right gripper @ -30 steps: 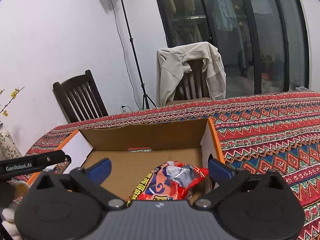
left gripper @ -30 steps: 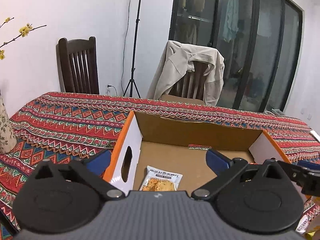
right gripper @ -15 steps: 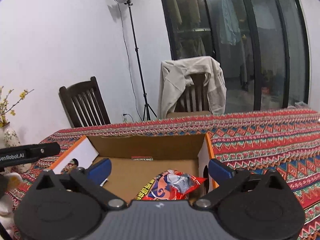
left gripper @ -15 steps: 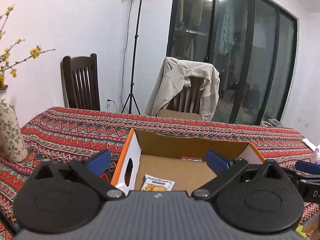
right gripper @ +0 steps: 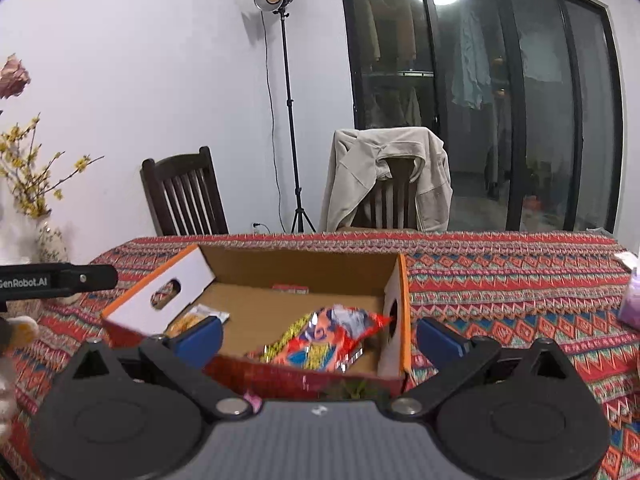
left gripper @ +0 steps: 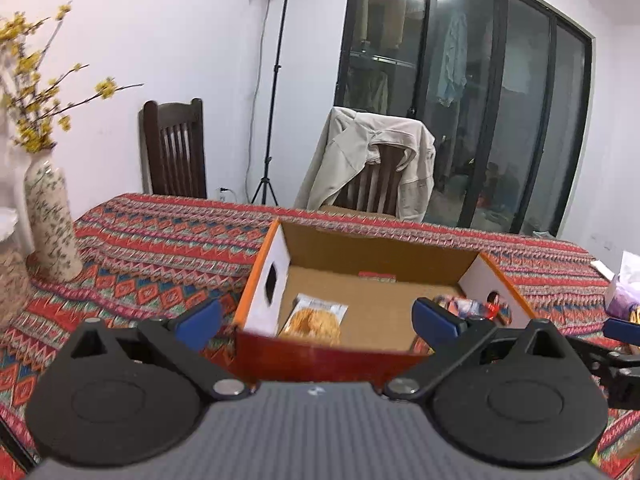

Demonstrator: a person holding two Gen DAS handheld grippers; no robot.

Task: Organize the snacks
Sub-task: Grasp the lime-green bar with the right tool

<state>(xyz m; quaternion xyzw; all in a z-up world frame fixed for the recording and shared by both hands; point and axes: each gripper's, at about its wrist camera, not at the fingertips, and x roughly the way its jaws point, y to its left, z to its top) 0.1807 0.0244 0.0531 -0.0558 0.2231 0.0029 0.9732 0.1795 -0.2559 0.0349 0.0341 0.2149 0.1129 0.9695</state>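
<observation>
Matt cardboard box holds a glossy foil snack bag on woven tablecloth.

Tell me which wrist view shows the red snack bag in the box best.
Right wrist view: the red snack bag lies nearly whole at the right end of the cardboard box, between the open fingers of the right hand-held gripper. In the left wrist view only a sliver shows behind a blue fingertip.
</observation>
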